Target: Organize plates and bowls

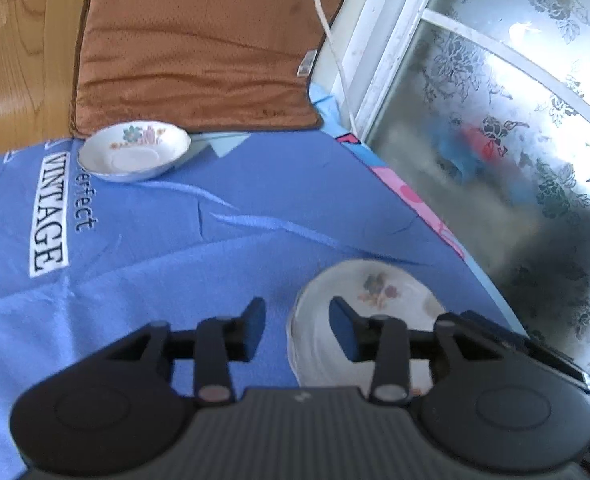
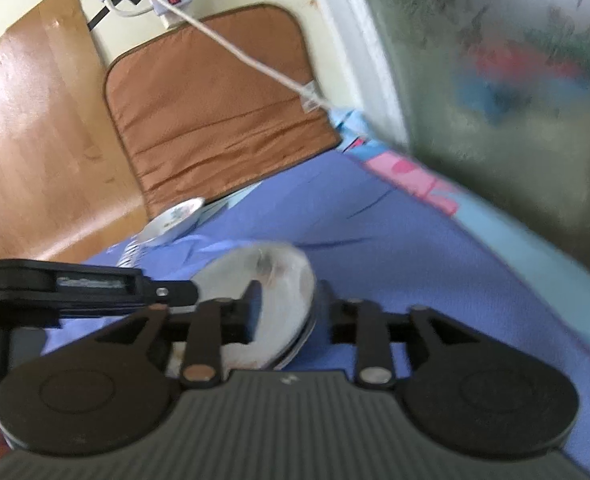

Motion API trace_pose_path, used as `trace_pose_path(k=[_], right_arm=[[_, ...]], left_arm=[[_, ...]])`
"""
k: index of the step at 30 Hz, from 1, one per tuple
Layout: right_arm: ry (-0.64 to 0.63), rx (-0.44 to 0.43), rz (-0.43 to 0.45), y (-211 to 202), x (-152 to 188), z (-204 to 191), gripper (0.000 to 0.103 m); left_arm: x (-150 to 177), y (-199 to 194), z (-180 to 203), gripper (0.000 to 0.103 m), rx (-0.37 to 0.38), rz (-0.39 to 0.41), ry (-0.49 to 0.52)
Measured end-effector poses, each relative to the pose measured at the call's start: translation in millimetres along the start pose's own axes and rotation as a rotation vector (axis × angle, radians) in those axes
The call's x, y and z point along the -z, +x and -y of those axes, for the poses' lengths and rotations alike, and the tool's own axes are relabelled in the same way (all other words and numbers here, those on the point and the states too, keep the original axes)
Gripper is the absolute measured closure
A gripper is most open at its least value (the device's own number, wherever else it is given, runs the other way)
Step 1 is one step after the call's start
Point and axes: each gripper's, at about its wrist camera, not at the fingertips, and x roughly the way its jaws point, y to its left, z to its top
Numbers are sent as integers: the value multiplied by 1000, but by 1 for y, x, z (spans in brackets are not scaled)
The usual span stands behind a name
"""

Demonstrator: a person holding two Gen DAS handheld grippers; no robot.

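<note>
Left gripper [image 1: 297,330]: jaws apart, straddling the near-left rim of the stacked floral bowls [image 1: 379,292], one finger inside the bowl and one outside over the cloth. Whether either finger touches the rim cannot be told.

Right gripper [image 2: 289,312]: jaws apart, also straddling the rim of the same stack [image 2: 283,300], left finger inside the bowl and right finger outside. The rim edges of at least two nested bowls show here; the picture is motion-blurred. The left gripper's body [image 2: 87,288] enters from the left, just beside the stack.

The stack sits on the blue printed cloth [image 1: 175,248], near the edge that borders the frosted floral window [image 1: 515,140].

A single floral bowl [image 1: 135,152] rests at the far edge of the cloth, touching the brown cushion [image 1: 199,48].
</note>
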Motion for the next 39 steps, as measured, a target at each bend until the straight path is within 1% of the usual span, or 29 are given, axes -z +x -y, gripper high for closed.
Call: trace_pose_path(k=[5,7,9,12,15,16,18,20,22,23,25,27,29,30,31,33,34,36,38,39], right_arm=[[-20,17,55,-7,-8,-5,65],[-37,-3,70,-9,-12,-12,65],[-60,-38,66,-8,-15,-23,65],[-77,-140,5,3,-20,-45,65],[-46,-258,-106,26,-32,-71,66],[-33,-286,-136,36,-38,-77,66],[-12,-312,-183,58,-55,-91,66],[6,-296,-209,84,-77,-104,65],[24,-216,-213,117,-98,-116,65],[37,-174,-227,134,-105,-120,65],[71,-102,-283,174,-114,-124,65],[135,-37,-352,209,-114,-120,65],[199,24,-393,235,-109,-112,65],[213,30,-406,243,-105,-110,65],[215,36,-414,250,-103,-110,68],[198,33,-423,258,-98,-113,92],[194,22,-434,259,-97,-117,93],[228,2,-433,256,-98,-115,94],[294,-56,-457,246,-97,-110,93],[319,-105,-476,236,-95,-109,93]], left_arm=[[1,-21,-17,66,-1,37,-25],[3,-32,-30,66,-20,62,-33],[6,-47,-50,66,-54,91,-44],[14,-68,-85,66,-128,137,-71],[28,-87,-122,67,-224,178,-86],[33,-92,-135,67,-254,193,-90],[43,-103,-160,67,-318,230,-105],[51,-110,-183,67,-355,257,-145],[56,-115,-204,67,-356,269,-207],[59,-116,-213,67,-346,277,-243],[64,-116,-225,66,-321,286,-288],[65,-116,-231,66,-289,293,-319],[66,-119,-234,66,-272,317,-328],[66,-119,-235,66,-267,320,-334],[65,-119,-235,66,-266,322,-334],[66,-118,-234,66,-262,326,-327],[67,-118,-234,66,-259,327,-323],[70,-118,-235,66,-248,332,-325],[71,-119,-238,66,-228,338,-343],[71,-120,-241,66,-217,340,-355]])
